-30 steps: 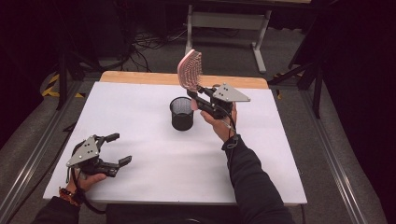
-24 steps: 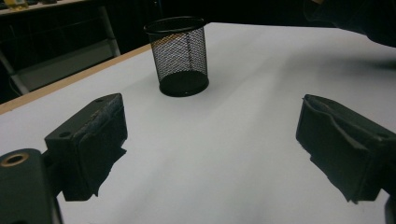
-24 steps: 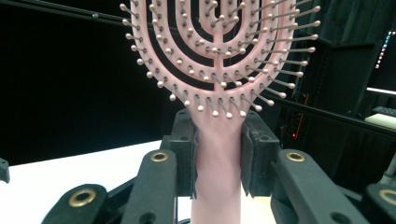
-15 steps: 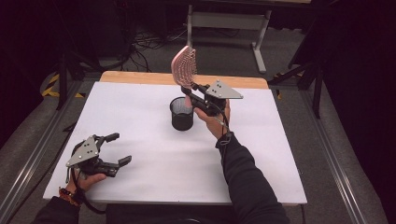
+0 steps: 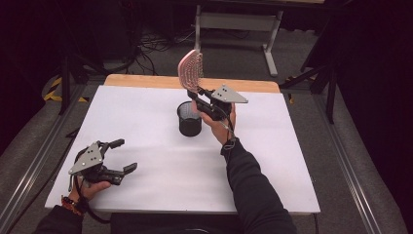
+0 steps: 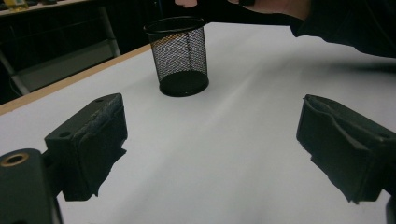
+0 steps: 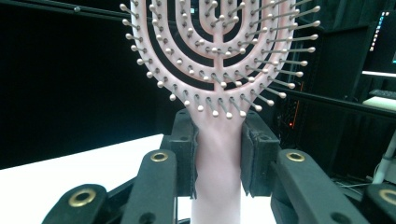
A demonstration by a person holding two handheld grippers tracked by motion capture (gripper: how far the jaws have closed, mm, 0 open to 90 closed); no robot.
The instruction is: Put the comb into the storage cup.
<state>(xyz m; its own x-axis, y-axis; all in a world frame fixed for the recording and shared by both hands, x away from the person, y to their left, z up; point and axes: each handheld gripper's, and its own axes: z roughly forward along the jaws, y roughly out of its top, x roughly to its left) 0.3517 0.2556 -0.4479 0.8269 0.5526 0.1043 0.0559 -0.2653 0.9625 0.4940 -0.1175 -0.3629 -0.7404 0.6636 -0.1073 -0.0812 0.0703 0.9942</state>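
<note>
A pink vented hairbrush [image 5: 190,70] stands upright, head up, above a black mesh cup [image 5: 189,118] at the middle of the white table. My right gripper [image 5: 198,92] is shut on the brush's handle just under the head. In the right gripper view both pads [image 7: 187,154] press the pink handle [image 7: 218,158], and the bristled head [image 7: 215,42] rises above them. My left gripper [image 5: 122,156] rests open near the front left of the table, with nothing between its jaws. The left gripper view looks between its wide-apart pads [image 6: 95,135] at the mesh cup [image 6: 180,56].
The white table top [image 5: 146,165] has a wooden strip [image 5: 146,81] along its far edge. Beyond it stand a grey metal stand [image 5: 234,22] and cables on the floor. A rail [image 5: 350,165] runs along the table's right side.
The right gripper has carried the brush left and slightly down, so it now hangs over the mesh cup. The left gripper has stayed in place.
</note>
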